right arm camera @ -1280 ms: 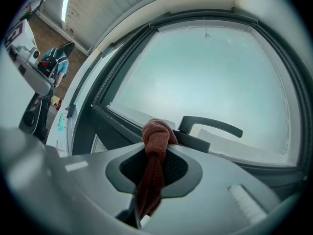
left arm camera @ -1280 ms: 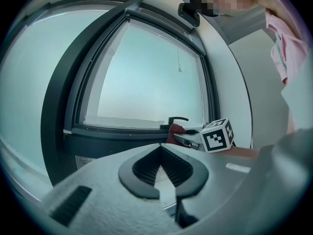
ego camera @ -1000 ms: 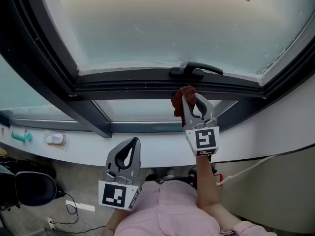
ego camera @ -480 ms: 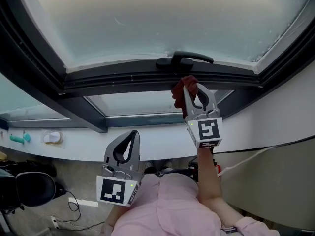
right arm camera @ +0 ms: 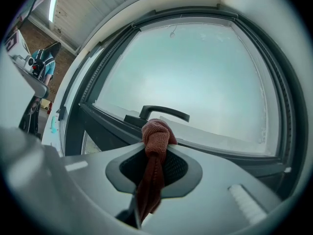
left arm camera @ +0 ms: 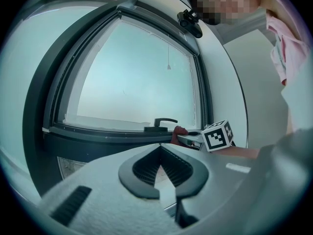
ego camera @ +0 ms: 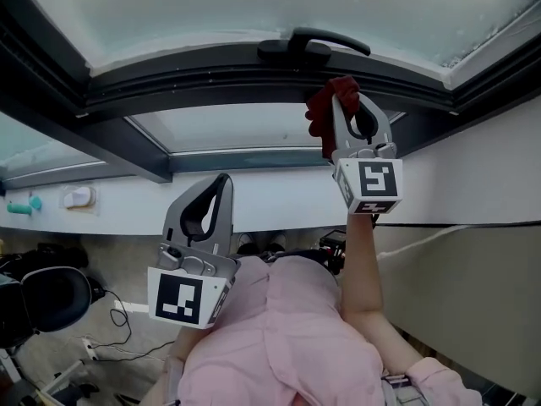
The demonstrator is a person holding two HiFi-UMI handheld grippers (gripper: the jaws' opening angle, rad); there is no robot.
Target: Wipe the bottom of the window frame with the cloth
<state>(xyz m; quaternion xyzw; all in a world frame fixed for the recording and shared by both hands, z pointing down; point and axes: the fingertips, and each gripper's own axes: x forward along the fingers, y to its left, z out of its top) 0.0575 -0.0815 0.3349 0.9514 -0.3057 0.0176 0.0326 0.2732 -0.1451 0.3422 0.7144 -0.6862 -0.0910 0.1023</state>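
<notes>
The dark red cloth [ego camera: 324, 112] is bunched in a knot at the tips of the right gripper [ego camera: 345, 93], just below the window handle [ego camera: 313, 42] and a bit to the right of it. In the right gripper view the cloth [right arm camera: 155, 136] runs down between the two jaws, which are pinched tight on it, and its loose end hangs toward the camera. The knot is right at the dark bottom rail of the window frame [ego camera: 211, 79], approx. under the handle [right arm camera: 159, 112]. We cannot tell if it really touches the rail.

The left gripper [ego camera: 221, 182] is lower and well to the left of the handle, in front of the white ledge [ego camera: 254, 201] under the frame. In the left gripper view its jaws [left arm camera: 159, 148] are pressed together at the tips, w/ nothing between them. That view also shows the handle [left arm camera: 159, 124] and, just right of it, the right gripper [left arm camera: 193, 137] w/ the cloth [left arm camera: 179, 131].

Above the handle is the pale frosted glass [ego camera: 254, 2]. Far left of the handle, on the ledge, we see a small teal thing [ego camera: 21, 204] and a white thing [ego camera: 78, 197]. Below everything is the person's pink shirt [ego camera: 279, 337], and at the far lower left a black chair [ego camera: 46, 299].
</notes>
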